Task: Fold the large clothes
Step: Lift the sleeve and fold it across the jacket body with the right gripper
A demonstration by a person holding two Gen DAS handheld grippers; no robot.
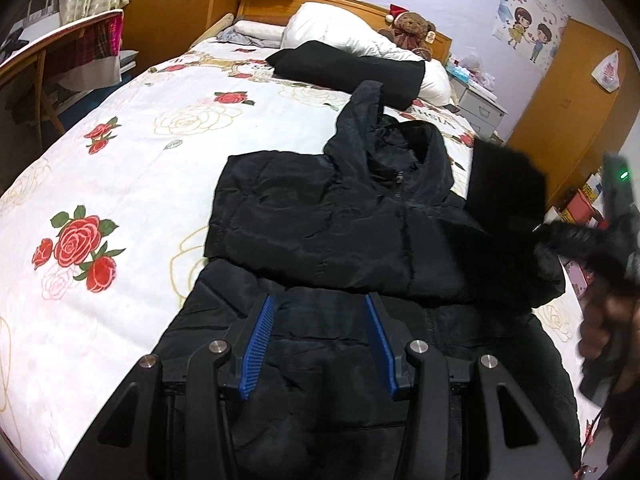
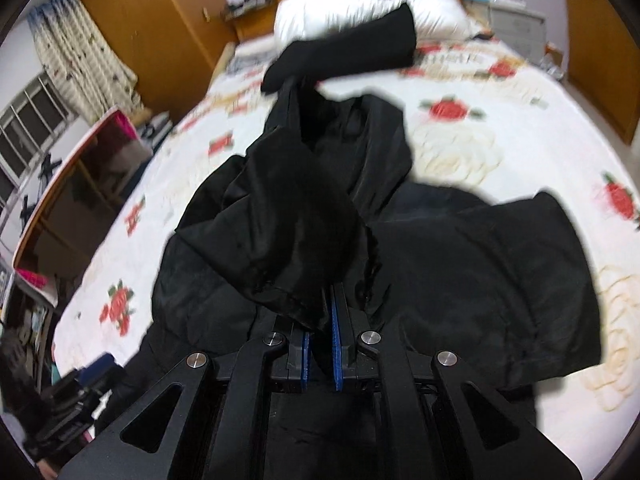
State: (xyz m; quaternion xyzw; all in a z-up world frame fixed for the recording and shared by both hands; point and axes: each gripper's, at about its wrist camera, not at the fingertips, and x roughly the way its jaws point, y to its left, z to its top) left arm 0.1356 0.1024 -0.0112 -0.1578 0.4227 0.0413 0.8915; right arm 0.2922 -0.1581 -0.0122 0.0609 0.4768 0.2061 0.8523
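Left to right. Far left in the left wrist view: a wooden chair (image 1: 60, 52) with a plaid cloth over its back, beside the bed (image 1: 132, 152). The bed has a white cover with red roses.

Black jacket (image 1: 332, 220) lies on the bed, centre to right, zipper side up, hood (image 1: 368, 120) pointing at the headboard. Its left sleeve is folded across the chest. The bottom hem end is nearest me, under my left gripper (image 1: 318, 344).

Left jaws are spread, blue pads apart, hovering over the jacket's lower part. Nothing is pinched between them. I cannot tell if the tips touch the fabric.

Beyond the hood: a second folded black garment (image 1: 348, 70) near the white pillow (image 1: 340, 30), and a teddy bear (image 1: 412, 30) in a Santa hat against the headboard.

Right side: my right gripper (image 2: 320, 320) has its jaws pressed together on a bunch of black jacket fabric, lifted off the bed. In the left wrist view that piece shows as a dark flap (image 1: 508, 188) raised at the jacket's right edge, with the gripper body and my hand (image 1: 608, 320) blurred behind it. The right wrist view is blurred. Held fabric hangs in front of the jaws and the rest of the jacket is spread below, right portion flat on the cover.

Far right: a wooden wardrobe (image 1: 568, 92) and a white drawer unit (image 1: 480, 108).
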